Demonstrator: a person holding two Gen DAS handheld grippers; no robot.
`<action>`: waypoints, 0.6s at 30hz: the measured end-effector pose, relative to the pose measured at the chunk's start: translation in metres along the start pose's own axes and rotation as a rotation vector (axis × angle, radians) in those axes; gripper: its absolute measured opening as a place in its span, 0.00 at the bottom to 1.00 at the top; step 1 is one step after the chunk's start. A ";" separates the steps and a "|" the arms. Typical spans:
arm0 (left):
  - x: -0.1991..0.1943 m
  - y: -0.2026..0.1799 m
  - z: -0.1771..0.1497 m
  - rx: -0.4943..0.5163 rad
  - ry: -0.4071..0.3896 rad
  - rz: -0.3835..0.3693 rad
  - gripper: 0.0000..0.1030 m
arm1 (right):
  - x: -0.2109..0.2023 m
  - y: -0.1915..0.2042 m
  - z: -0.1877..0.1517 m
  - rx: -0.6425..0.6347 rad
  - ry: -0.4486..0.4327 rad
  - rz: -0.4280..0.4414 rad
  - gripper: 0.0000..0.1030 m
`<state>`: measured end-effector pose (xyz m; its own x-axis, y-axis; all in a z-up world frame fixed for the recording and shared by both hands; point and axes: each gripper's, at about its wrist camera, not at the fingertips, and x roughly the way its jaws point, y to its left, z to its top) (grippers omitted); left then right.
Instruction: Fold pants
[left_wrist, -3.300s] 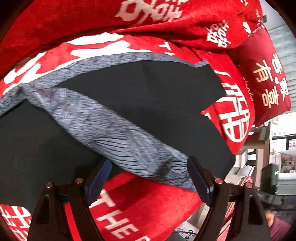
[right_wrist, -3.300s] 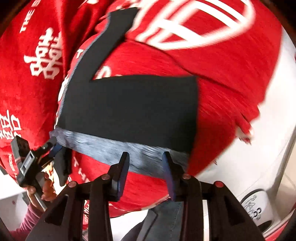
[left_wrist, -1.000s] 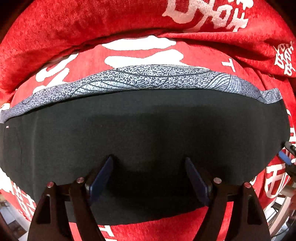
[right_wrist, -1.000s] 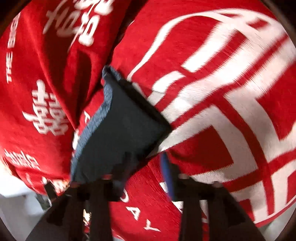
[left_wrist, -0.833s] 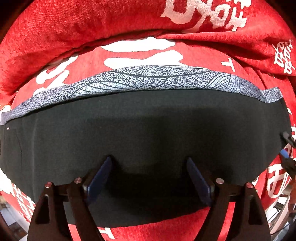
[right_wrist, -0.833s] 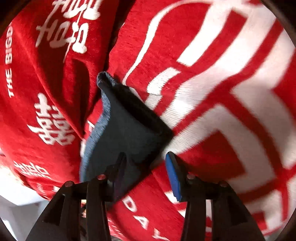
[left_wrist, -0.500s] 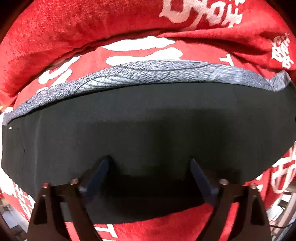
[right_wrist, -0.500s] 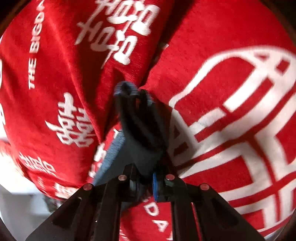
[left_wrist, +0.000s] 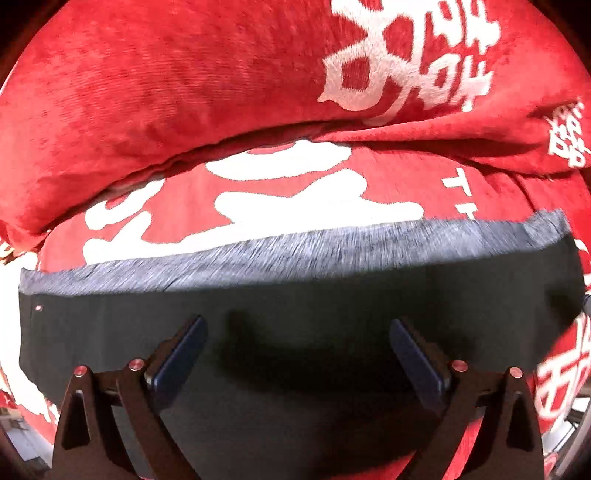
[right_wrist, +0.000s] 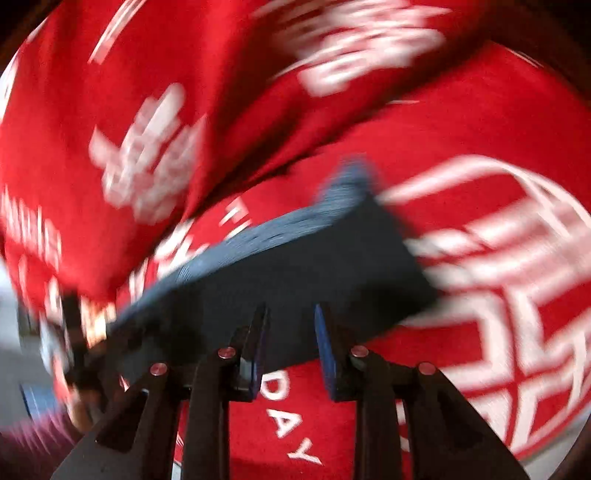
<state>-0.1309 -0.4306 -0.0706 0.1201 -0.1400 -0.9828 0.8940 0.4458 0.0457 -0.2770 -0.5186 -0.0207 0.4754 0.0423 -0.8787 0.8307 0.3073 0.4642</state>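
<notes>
Red blanket (left_wrist: 184, 92) with white lettering seen spread under everything, ahead of both tongs.

Pants (left_wrist: 295, 325) laid flat as compact dark rectangle, grey waistband (left_wrist: 295, 251) along far edge; directly beneath left tongs (left_wrist: 295, 354), just ahead of right tongs (right_wrist: 288, 343).

Left tongs spread wide, nothing gripped, jaws just opened.

Right tongs narrowly parted, just reopened, nothing seen between pads; view blurred.

Folding judged largely done; perhaps final fold or smoothing left.

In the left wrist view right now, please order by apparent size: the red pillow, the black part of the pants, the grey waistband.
1. red pillow and black part of the pants: look alike, so unranked; the pants lie nearer the camera.
2. grey waistband: a thin strip, clearly smallest.
</notes>
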 end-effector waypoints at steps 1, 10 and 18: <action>0.006 -0.001 0.008 -0.007 0.007 0.019 0.97 | 0.017 0.011 0.007 -0.032 0.023 0.004 0.28; 0.033 0.011 0.034 -0.110 -0.011 0.035 1.00 | 0.104 0.031 0.043 -0.144 0.061 -0.101 0.25; 0.003 0.048 0.038 -0.100 -0.032 0.100 1.00 | 0.040 -0.001 0.048 -0.088 -0.036 -0.181 0.28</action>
<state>-0.0718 -0.4430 -0.0650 0.2214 -0.1182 -0.9680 0.8294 0.5449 0.1231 -0.2446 -0.5629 -0.0507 0.3317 -0.0547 -0.9418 0.8757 0.3891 0.2859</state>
